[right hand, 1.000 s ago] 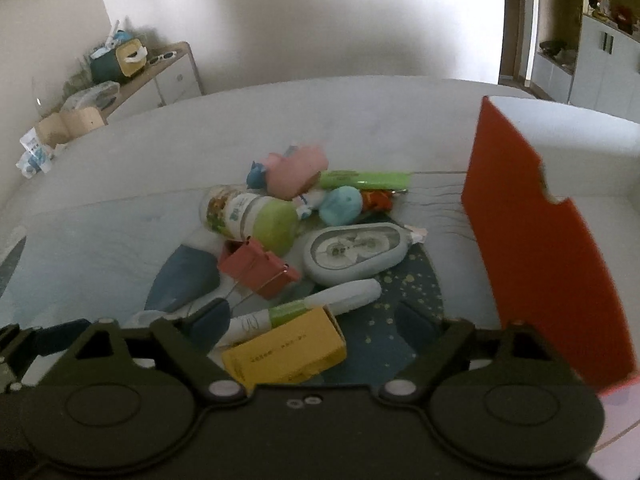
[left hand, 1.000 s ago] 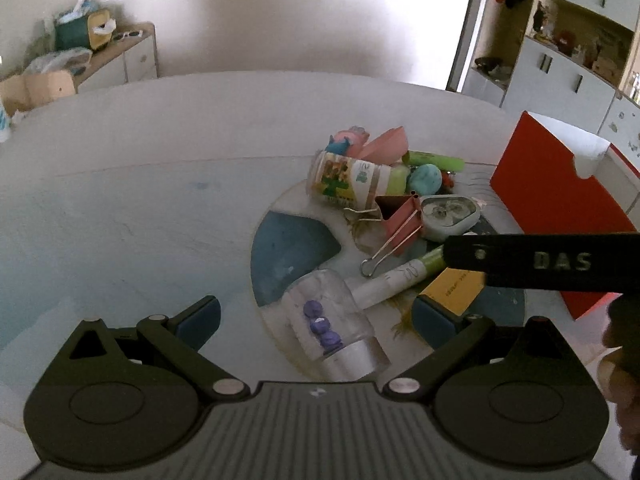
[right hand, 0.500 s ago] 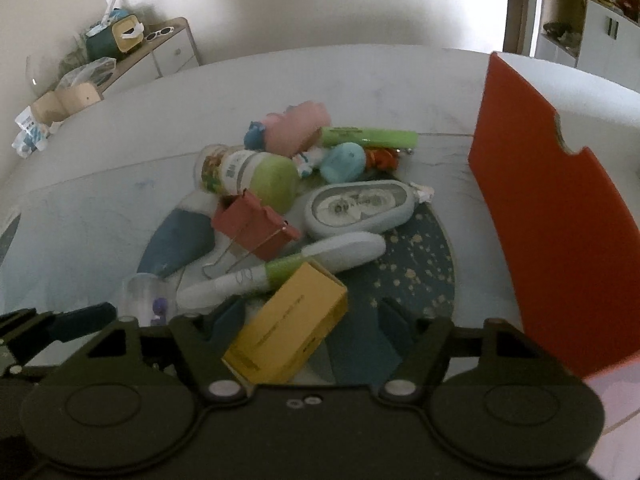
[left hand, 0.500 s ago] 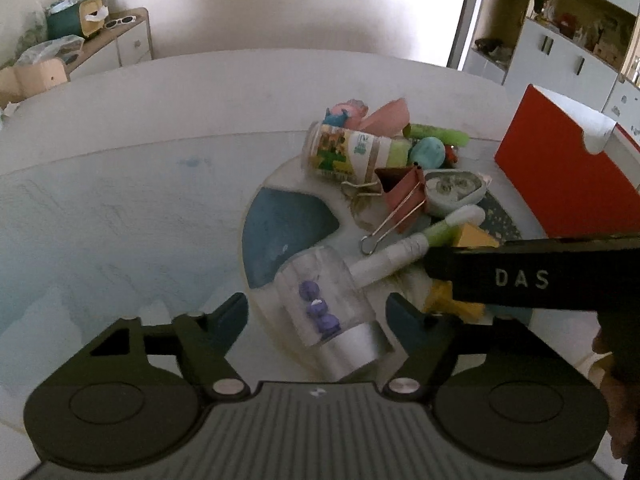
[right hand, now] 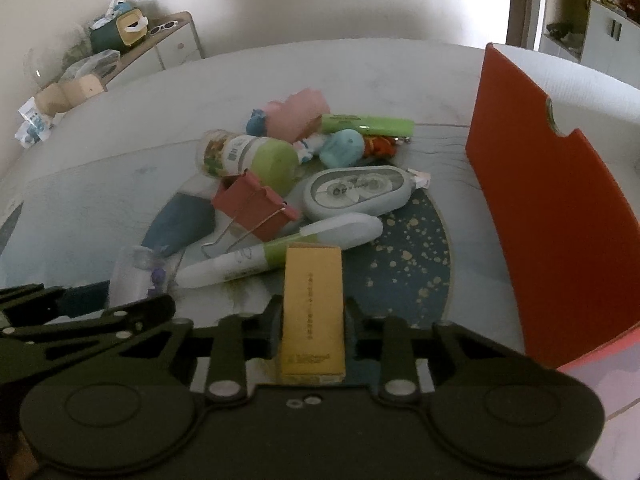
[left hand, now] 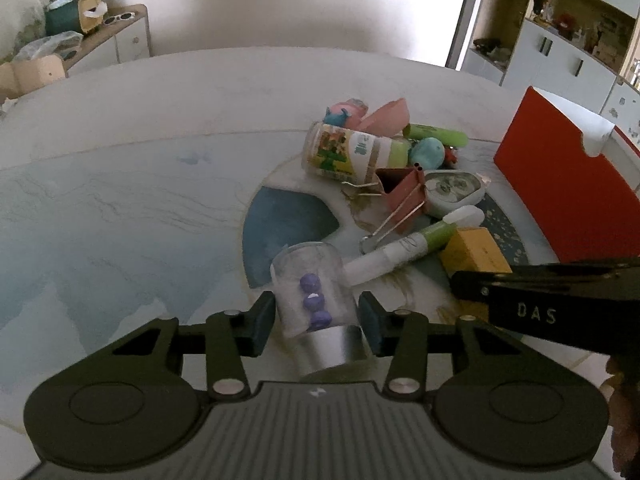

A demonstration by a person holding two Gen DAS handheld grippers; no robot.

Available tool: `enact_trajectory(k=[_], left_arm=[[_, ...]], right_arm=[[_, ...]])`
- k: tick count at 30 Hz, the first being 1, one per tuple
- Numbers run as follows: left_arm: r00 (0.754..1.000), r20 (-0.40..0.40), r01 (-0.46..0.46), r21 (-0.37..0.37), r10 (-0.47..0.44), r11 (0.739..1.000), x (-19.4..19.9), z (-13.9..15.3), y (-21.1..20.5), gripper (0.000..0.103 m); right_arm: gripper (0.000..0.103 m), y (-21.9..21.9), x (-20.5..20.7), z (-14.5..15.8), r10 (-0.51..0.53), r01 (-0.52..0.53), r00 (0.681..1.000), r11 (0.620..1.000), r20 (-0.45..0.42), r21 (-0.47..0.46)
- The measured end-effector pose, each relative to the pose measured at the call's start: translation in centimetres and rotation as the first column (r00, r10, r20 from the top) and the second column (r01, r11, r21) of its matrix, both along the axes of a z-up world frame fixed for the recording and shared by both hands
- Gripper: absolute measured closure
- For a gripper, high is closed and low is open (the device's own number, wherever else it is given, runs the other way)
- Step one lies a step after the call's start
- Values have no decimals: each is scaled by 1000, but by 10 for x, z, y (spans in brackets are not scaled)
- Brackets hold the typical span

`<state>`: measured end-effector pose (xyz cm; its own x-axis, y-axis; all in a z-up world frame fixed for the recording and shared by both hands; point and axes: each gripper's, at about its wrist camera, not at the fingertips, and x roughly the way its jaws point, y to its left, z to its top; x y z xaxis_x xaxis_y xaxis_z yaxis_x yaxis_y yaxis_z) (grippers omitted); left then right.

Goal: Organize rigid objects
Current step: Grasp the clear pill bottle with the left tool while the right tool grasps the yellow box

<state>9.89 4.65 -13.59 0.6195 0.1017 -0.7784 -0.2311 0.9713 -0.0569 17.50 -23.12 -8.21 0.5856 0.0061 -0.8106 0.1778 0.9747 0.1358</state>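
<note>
Closing on two things at once, both grippers work the near edge of the round blue mat [right hand: 404,264], the landmark for everything here. The left gripper [left hand: 316,316] has its jaws coming in around a small clear jar [left hand: 310,280] that lies on its side at the mat's near-left rim; the pads stand at the jar's flanks just above its silver lid [left hand: 334,348], and whether they already press I cannot tell for sure, so I judge the grip not yet firm. The right gripper [right hand: 312,320] is closing too, with the yellow box [right hand: 313,304] lengthwise between its pads at the mat's near edge, the pads touching or nearly touching its long sides. To do this step well, it seems wise to let both sets of jaws finish squeezing before any lift, keeping the jar's round body centred so it cannot roll out, and the box square to the pads. Inside the jar sit three purple beads [left hand: 314,304] in a row. Farther back on the mat lies a labelled bottle [left hand: 352,154] with a green cap, its contents unseen. Right of the mat stands the red bin [right hand: 548,208], its inside hidden from both views.
</note>
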Motion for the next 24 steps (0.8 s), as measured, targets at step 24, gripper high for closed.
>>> enact_trajectory(k=[24], left_arm=[[986,45,159,4,-159,987,-21,58,-22,61]], right_arm=[[75,4,-58,75,-68,70,992,997,107,-18]])
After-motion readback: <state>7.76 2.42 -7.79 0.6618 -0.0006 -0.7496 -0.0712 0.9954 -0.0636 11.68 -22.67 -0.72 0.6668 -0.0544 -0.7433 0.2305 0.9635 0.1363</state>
